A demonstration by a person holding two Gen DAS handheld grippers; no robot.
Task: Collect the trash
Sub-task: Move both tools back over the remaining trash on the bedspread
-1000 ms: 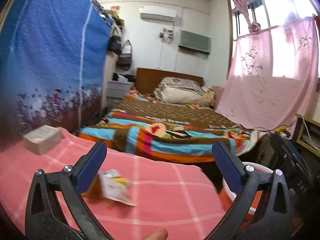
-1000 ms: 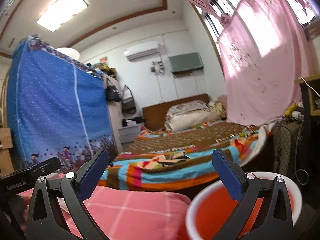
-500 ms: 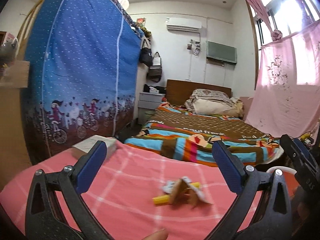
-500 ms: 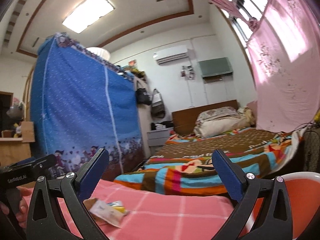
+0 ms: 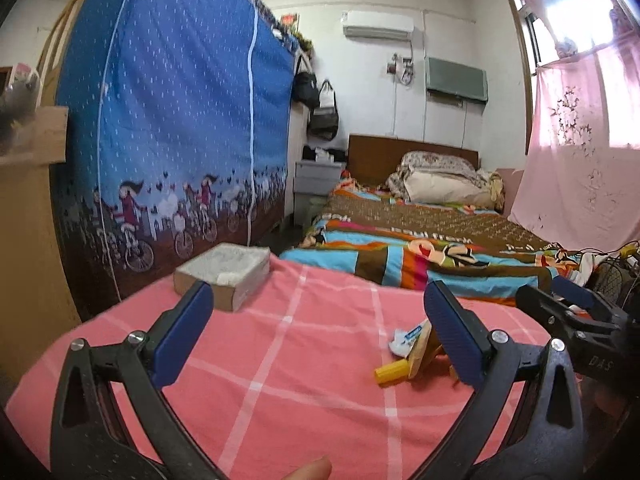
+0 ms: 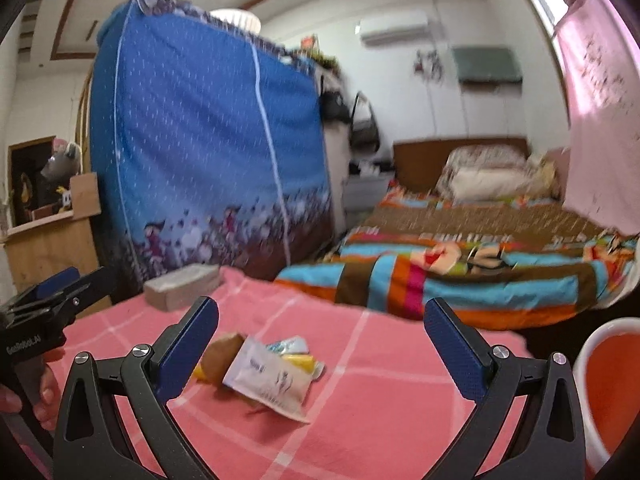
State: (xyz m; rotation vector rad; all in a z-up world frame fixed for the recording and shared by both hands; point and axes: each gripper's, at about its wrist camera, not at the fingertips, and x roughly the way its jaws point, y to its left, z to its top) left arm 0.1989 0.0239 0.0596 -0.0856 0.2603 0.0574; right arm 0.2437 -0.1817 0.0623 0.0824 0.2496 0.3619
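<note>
Right claw (image 6: 320, 344) wide apart, wrappers (image 6: 266, 374) between its tips

Left gripper (image 5: 318, 332): two black, triangular-cutout arms, each carrying a silver screw pair near the tip and a dark blue textured pad on the inner face of the jaws. Right gripper (image 6: 320, 334): identical build, with black frame, silver screws and blue ribbed pads. Seen from the left wrist view, the right gripper's body bears white lettering "DAS"; from the right wrist view, the left gripper's body reads "GenRobot.AI". A fingertip (image 5: 310, 472) shows at the lower edge.
</note>
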